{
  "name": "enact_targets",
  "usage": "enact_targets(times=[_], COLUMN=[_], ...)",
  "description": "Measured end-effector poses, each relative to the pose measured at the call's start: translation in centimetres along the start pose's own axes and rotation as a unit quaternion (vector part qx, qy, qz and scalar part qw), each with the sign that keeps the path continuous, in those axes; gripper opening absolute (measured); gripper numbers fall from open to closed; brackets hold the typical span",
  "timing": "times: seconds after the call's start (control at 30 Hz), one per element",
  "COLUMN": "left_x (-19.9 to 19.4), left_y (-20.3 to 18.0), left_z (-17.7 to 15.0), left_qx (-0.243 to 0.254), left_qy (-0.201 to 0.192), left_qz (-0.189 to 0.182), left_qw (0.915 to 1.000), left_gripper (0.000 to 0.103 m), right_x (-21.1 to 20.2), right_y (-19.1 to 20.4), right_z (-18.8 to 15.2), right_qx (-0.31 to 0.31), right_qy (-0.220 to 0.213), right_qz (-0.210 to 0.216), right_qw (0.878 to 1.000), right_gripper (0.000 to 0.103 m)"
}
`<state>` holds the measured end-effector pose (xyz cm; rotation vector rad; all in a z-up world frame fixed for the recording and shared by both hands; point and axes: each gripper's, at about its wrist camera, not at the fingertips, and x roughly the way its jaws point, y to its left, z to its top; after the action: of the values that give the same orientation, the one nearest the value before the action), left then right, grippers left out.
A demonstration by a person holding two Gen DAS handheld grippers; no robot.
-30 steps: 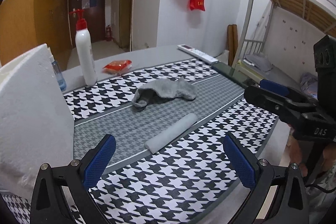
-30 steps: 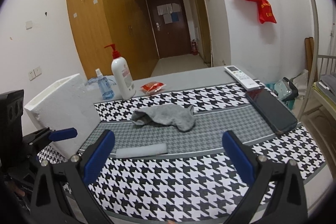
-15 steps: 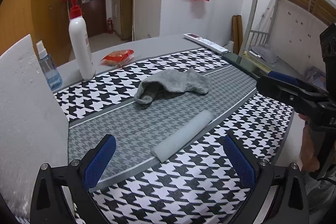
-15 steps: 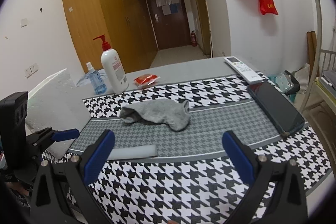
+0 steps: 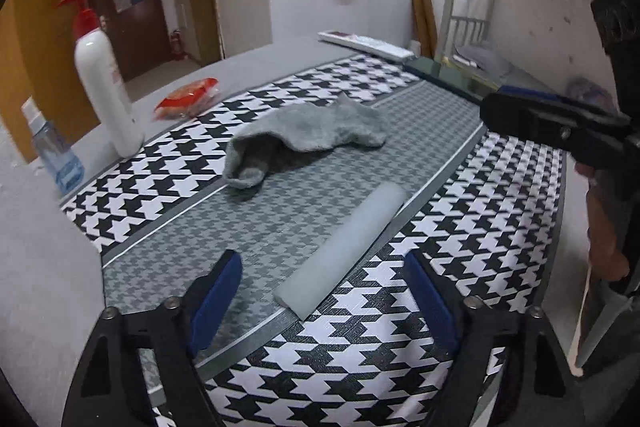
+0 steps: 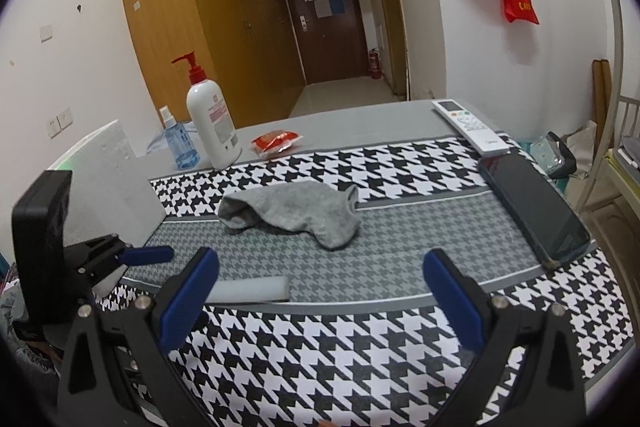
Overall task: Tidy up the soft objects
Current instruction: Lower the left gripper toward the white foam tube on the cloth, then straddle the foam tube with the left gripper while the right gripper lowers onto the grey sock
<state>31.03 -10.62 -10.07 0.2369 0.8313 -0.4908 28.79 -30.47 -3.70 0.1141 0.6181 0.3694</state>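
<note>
My blue pads point(image 5: 216, 301); grey knit sock point(image 5: 308, 135), pale foam strip point(image 5: 344, 247), black-white houndstooth cloth mat point(image 5: 360, 367) with grey band.

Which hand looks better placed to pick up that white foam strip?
Left, probably. The left gripper is lined up on the foam strip's near end, its jaws closing with nothing gripped yet. The right gripper is open, with the strip off toward its left finger.

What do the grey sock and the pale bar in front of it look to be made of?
Grey sock: knitted fabric, matte and fuzzy, slumped in soft folds with its cuff gaping. Pale bar: probably foam, a matte, whitish, slightly translucent strip with clean-cut ends; the exact type can't be told.
</note>
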Motion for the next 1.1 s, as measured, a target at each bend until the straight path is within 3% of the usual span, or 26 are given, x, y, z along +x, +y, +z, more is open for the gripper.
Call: enact_targets(times=[0.17,0.37,0.5,0.6,0.8,1.1], left_x=[0.9,2.0,1.9,1.6,0.5,-1.9], left_y=[-0.5,0.2,0.0,-0.4,0.0,1.1], left_z=[0.1,0.2,0.3,0.1,0.0,-0.5], left_qx=[0.034,0.025,0.035,0.047,0.030,-0.010], left_qy=[0.008,0.030,0.031,0.030,0.015,-0.020], left_qz=[-0.002,-0.023,-0.018,-0.013,-0.022,-0.050], left_qw=[0.9994,0.9990,0.9987,0.9984,0.9992,0.9985], left_gripper=[0.066,0.053,0.033,0.025,0.014,0.011], right_x=[0.0,0.4,0.8,1.1,1.6,4.1], right_y=[-0.2,-0.6,-0.5,-0.2,0.6,1.4], right_z=[-0.3,0.0,0.4,0.7,1.9,3.1], right_qx=[0.005,0.009,0.001,-0.007,-0.022,-0.039], right_qy=[0.001,0.008,0.015,0.019,0.024,0.058], right_qz=[-0.003,0.000,-0.002,-0.003,0.002,0.002], right_qw=[1.000,1.000,1.000,1.000,0.999,0.998], right_gripper=[0.103,0.103,0.103,0.103,0.103,0.103])
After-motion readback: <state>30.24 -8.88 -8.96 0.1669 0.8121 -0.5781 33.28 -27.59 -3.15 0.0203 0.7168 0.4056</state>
